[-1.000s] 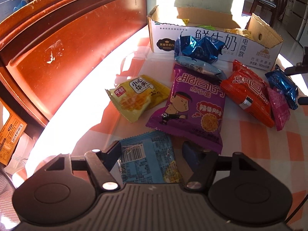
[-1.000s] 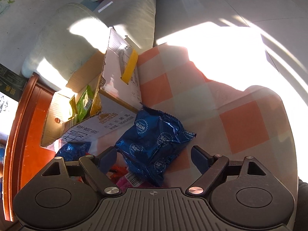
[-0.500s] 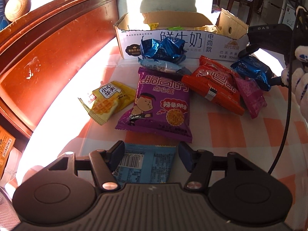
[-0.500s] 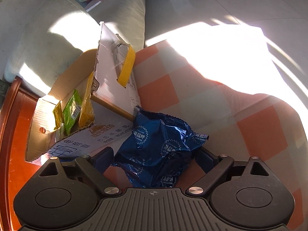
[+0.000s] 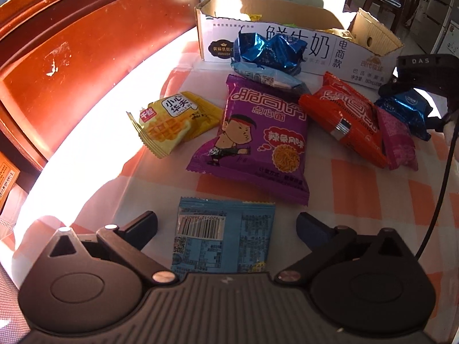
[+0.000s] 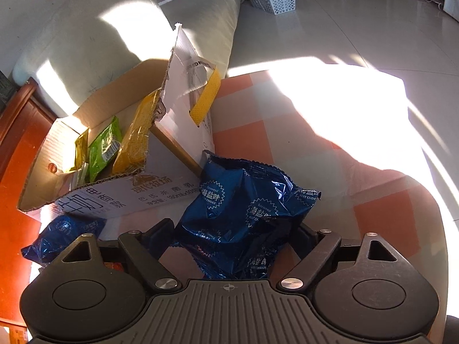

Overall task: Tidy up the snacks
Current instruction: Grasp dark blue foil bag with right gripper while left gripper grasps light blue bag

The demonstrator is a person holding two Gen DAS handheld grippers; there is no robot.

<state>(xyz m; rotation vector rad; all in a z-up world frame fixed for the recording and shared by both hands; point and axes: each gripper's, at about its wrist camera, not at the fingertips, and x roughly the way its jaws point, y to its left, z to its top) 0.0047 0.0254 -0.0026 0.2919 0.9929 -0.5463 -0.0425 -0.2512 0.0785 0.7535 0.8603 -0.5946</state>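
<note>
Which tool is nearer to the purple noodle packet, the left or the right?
Left. The left tool sits just below the purple noodle packet, straddling a light blue packet. The right tool is beyond the red packet.

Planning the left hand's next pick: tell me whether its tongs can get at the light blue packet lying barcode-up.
Probably yes. The light blue packet lies flat between the opening left tongs, untouched by either finger, with nothing on top of it.

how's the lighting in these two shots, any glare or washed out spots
Left wrist view: hard sunlight blows out the checked tablecloth beside the wooden headboard; fisheye bends that board. Right wrist view: a white glare patch on the cloth's far side, and the blue foil packet glints.
</note>
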